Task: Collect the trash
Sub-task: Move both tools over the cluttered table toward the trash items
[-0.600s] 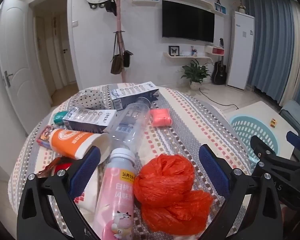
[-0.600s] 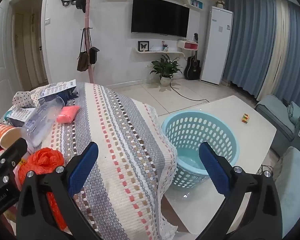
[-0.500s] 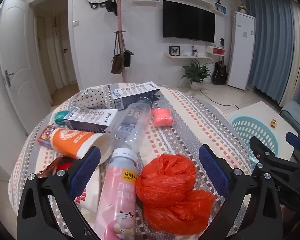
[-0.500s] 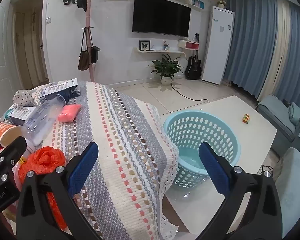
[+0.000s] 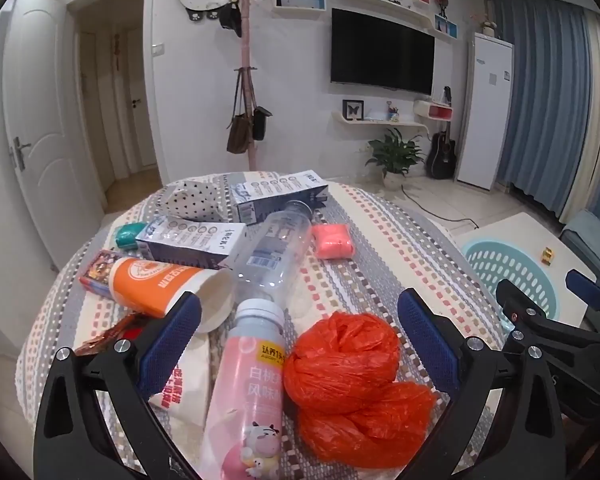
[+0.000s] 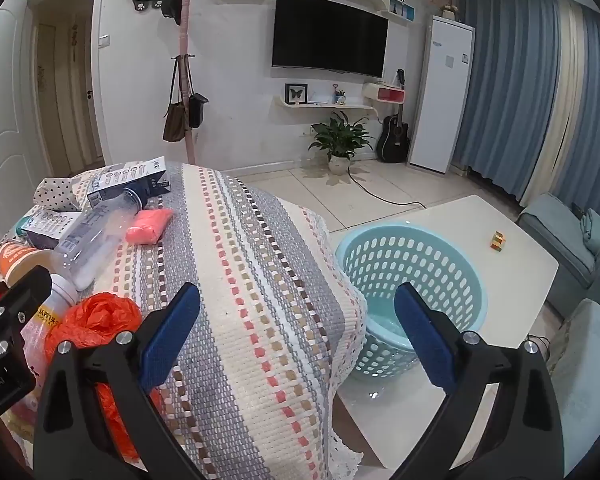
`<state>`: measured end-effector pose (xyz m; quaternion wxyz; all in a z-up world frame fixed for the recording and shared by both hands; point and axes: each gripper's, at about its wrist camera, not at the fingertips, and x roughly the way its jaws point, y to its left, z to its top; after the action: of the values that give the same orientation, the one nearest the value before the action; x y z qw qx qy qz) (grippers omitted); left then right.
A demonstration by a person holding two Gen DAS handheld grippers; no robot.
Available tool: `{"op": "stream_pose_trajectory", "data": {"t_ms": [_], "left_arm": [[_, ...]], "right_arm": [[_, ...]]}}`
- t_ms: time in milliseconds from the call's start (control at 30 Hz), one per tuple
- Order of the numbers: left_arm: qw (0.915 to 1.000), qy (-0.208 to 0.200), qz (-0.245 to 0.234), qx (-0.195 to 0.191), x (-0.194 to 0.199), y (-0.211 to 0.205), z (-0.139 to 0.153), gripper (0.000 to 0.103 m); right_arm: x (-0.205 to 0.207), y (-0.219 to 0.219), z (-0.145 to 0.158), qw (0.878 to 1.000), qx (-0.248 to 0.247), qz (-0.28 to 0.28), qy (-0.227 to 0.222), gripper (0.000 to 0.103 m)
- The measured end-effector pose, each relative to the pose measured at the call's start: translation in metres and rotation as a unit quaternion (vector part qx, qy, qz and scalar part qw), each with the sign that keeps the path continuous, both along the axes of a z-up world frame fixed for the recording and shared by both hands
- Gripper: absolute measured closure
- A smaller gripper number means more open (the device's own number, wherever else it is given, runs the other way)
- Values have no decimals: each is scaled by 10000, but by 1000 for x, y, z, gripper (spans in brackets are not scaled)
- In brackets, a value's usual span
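I see a crumpled orange plastic bag [image 5: 352, 384] beside a toppled pink drink bottle [image 5: 248, 392]; a round turquoise perforated basket [image 6: 412, 280] sits apart.

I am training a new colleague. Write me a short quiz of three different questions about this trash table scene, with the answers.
1. True or false: the left tongs are shut on the orange plastic bag.
2. Multiple choice: the clear empty bottle is A) standing upright, B) lying on its side, C) inside the basket.
3. Fill in: the light blue basket stands on a white low ____ beside the striped tablecloth.

Key: 1 false, both tongs are open and the right tongs hold nothing; 2 B; 3 table.
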<state>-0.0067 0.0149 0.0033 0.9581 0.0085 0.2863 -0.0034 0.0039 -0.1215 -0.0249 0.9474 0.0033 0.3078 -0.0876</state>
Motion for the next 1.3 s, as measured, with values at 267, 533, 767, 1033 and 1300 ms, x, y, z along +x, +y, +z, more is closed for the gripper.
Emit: {"op": "stream_pose_trajectory", "data": {"t_ms": [267, 533, 767, 1033, 1300], "left_arm": [[9999, -123, 51, -28, -3, 8, 6, 8], [9997, -197, 81, -112, -5, 16, 10, 8], [9995, -239, 89, -186, -6, 23, 10, 8], [9993, -246, 158, -228, -5, 31, 9, 8], [9990, -223, 247, -310, -4, 39, 9, 8]], "right_arm": [[-3, 1, 3, 10000, 10, 37, -62, 10], [-3, 6, 3, 9999, -26, 91, -71, 11], [-3, 10, 3, 9999, -62, 126, -70, 13], [-1, 16, 2, 9997, -105, 201, -50, 13], [-1, 21, 4, 9996, -125, 252, -69, 13]]}}
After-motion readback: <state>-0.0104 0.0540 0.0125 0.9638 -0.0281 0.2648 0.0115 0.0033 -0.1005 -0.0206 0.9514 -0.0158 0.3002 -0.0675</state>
